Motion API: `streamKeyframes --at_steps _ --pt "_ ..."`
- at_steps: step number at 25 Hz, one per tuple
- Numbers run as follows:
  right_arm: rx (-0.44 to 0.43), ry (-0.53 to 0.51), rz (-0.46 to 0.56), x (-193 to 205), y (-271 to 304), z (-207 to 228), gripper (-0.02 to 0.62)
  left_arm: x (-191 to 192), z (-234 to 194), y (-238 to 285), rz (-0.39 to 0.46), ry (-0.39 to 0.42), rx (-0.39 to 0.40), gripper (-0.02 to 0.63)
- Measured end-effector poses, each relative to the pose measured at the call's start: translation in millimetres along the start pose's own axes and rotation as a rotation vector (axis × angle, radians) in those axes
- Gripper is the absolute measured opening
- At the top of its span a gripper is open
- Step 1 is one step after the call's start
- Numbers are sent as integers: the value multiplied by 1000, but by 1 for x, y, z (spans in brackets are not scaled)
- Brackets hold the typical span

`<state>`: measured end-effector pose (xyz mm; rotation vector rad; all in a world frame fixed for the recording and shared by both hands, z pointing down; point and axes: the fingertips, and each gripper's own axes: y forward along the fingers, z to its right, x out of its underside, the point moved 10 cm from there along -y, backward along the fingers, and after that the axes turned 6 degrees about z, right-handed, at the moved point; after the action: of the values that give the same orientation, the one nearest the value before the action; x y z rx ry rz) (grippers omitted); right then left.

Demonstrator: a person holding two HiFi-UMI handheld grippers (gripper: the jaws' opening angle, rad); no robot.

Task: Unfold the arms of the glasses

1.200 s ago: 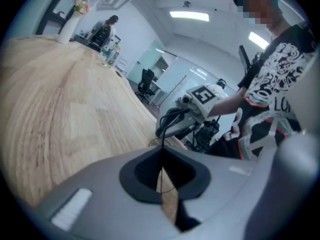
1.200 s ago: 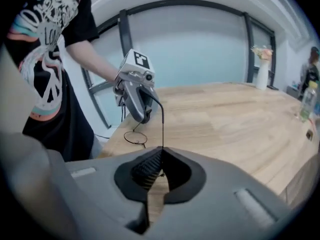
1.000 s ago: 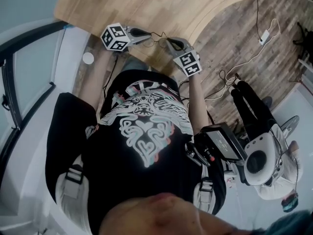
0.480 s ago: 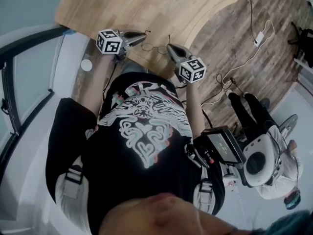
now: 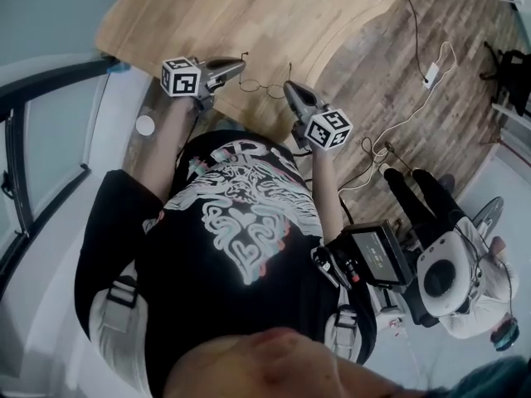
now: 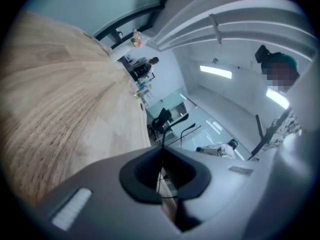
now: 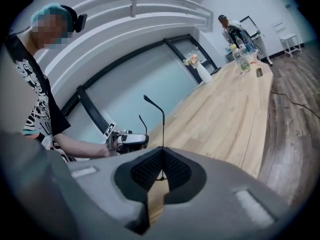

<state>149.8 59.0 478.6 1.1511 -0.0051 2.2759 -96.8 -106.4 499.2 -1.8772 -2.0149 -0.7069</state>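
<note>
Left tongs point(image 5: 239, 63) and right tongs point(image 5: 289, 88) each pinch shut on a thin wire arm point(image 7: 162, 116) of the glasses point(image 5: 264, 88), held over the table's point(image 5: 249, 15) near edge; likely light, springy, fragile, best gripped near hinges.

Table point(image 5: 249, 15), 12 o'clock in head view: pale blond wood, fine straight grain.
Floor point(image 5: 365, 98), 2 o'clock: darker grey-brown planks.
Glasses point(image 5: 261, 88): thin black wire frame.
Left gripper point(image 5: 242, 61) and right gripper point(image 5: 288, 86): grey shells, with black ridged pads point(image 7: 145, 171) in the right gripper view.
Marker cubes point(image 5: 182, 76): white faces, black square patterns.
T-shirt point(image 5: 241, 214), centre: black, white swirl print with red and teal edging.
Power adapter point(image 5: 431, 79) at 2 o'clock and its cable: white.
Second person point(image 5: 419, 201), 4 o'clock: black trousers.
Right gripper view: glass wall point(image 7: 150, 79) is teal with a black frame, cap point(image 7: 47, 9) at 10 o'clock is teal.
</note>
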Motion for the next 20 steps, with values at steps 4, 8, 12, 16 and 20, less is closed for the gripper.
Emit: streamKeyframes --at_steps 4,8,12,16,20 --pt "6 -4 24 -1 -8 -6 -2 -2 9 2 -2 21 8 -11" --pt "14 2 34 -3 -11 -7 -2 -4 12 6 0 22 9 -11" --pt "26 2 30 -3 -8 -4 -2 -3 12 4 3 26 2 -11" --pt "29 -3 31 -5 -5 -2 -2 -3 10 2 15 17 5 -11" --pt "31 -11 21 -3 -3 -2 -2 -2 8 1 17 14 -1 -11"
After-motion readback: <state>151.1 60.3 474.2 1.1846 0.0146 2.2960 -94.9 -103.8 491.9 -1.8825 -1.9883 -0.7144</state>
